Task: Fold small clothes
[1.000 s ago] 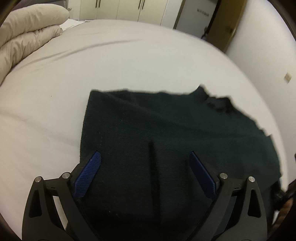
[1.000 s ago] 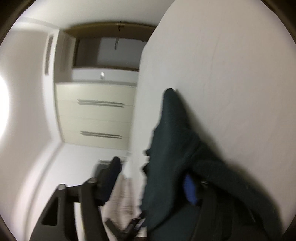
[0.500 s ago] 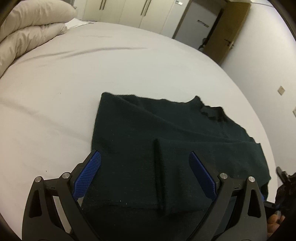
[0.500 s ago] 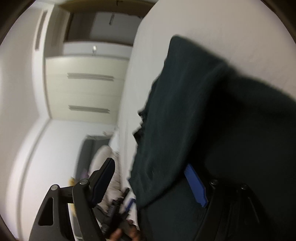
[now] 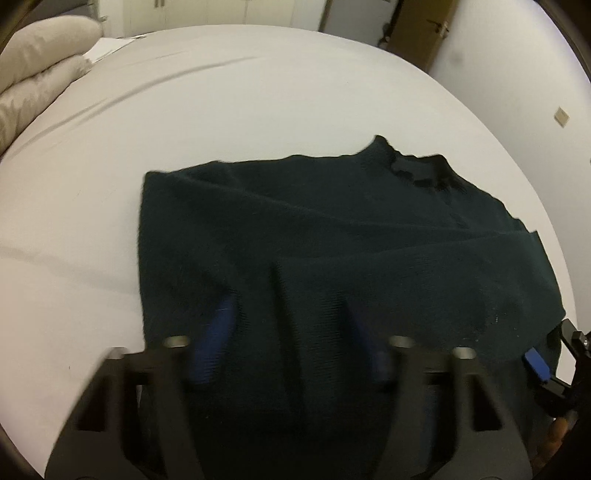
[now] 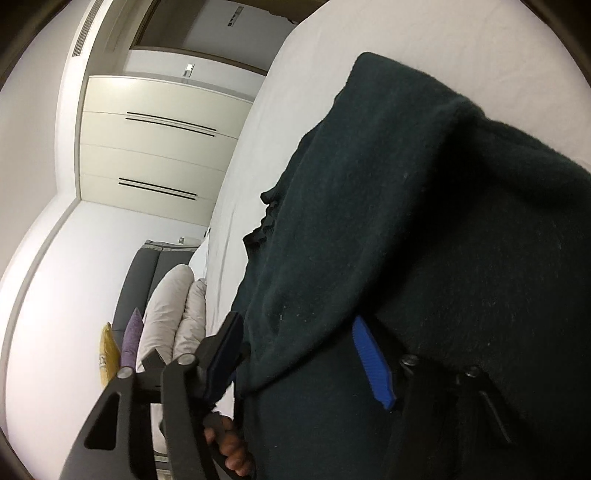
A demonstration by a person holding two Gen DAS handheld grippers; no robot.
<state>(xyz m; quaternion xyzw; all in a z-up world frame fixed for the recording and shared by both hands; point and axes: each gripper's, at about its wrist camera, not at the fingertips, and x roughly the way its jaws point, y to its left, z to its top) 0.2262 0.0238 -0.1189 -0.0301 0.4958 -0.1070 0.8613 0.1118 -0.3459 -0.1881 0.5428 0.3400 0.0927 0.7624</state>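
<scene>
A dark green knit garment [image 5: 332, 236] lies on the white bed [image 5: 221, 110], its near part folded over with a seam down the middle. My left gripper [image 5: 291, 332] is over the garment's near edge, jaws partly closed around a fold of cloth, blurred. My right gripper [image 6: 295, 354] is rolled on its side at the garment's right edge, with the cloth [image 6: 406, 221] draped between its blue pads [image 6: 369, 362]; it also shows in the left wrist view [image 5: 543, 365].
Folded beige duvet [image 5: 40, 92] at the bed's far left. Wardrobe doors [image 6: 155, 147] and a wooden door [image 5: 421, 33] beyond the bed. Cushions [image 6: 125, 343] and a grey headboard [image 6: 144, 280] by the pillows.
The left jaws have narrowed from wide open and moved forward onto the garment. The right gripper has brought its cloth edge lower and closer to the bed.
</scene>
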